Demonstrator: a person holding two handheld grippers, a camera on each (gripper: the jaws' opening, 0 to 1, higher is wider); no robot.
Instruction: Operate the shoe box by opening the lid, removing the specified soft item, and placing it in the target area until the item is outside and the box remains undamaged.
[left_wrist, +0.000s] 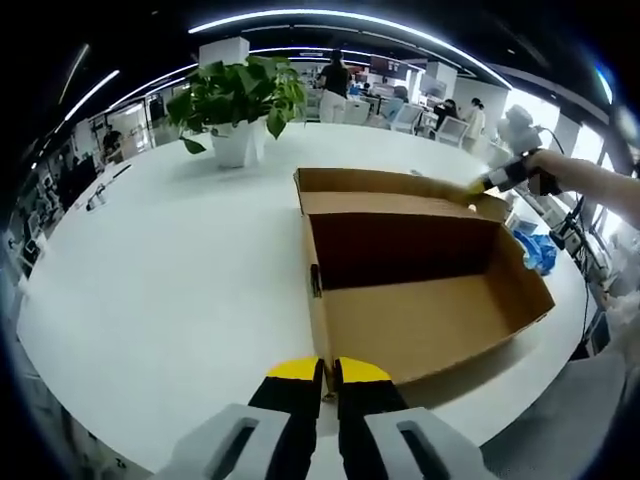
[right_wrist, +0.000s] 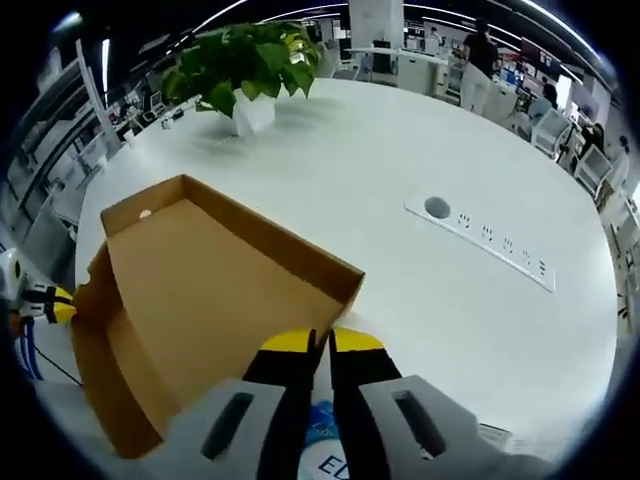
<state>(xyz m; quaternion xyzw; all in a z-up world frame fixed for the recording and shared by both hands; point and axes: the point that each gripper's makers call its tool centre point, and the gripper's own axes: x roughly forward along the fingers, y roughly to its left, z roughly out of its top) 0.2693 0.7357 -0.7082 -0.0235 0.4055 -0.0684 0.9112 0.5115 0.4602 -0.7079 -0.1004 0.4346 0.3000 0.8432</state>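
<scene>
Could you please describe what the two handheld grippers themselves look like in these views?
The left gripper and the right gripper look alike: pale grey moulded bodies with slotted recesses, carrying two black jaws capped by bright yellow tips. In the left gripper view, the right gripper also appears at the far side, yellow-tipped and black.

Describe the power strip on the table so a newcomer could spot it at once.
On the large white round table, look past the open cardboard box, away from the potted plant. The power strip is a long white bar lying flat, with a grey round cap at one end.
</scene>
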